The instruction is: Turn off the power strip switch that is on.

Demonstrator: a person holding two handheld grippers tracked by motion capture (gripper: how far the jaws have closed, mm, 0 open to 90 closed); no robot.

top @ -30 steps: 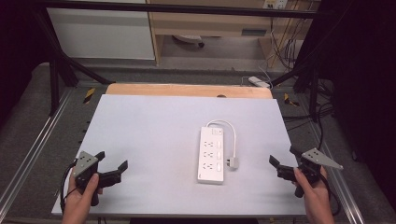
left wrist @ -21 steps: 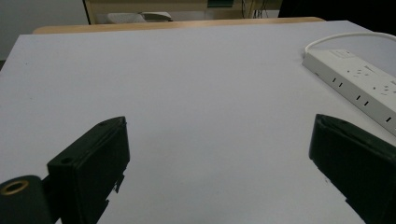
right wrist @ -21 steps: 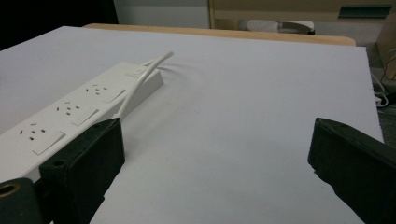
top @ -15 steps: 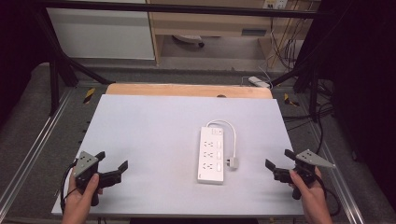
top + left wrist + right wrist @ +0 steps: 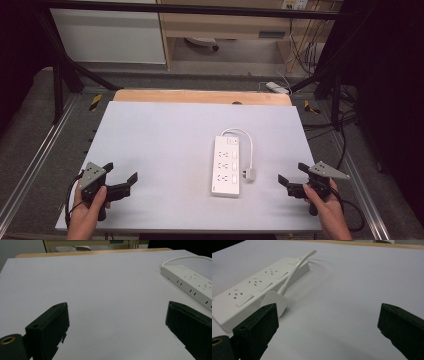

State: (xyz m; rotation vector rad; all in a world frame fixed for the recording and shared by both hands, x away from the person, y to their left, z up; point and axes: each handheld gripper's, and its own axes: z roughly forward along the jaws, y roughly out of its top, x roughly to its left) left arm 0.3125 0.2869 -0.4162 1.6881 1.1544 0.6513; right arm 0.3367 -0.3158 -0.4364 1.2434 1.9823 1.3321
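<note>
High view first: the white desk [image 5: 165, 145] carries a white power strip [image 5: 226, 165] right of centre, its cord [image 5: 248, 145] looping back to the plug [image 5: 248, 174] lying just beside it. My right gripper [image 5: 295, 181] has slid inward toward that plug since a second ago (jaws wide apart, nothing held), so I judge a reach for the plug is starting. My left gripper [image 5: 121, 179] stays parked near the front-left edge, likewise spread and empty.
</note>
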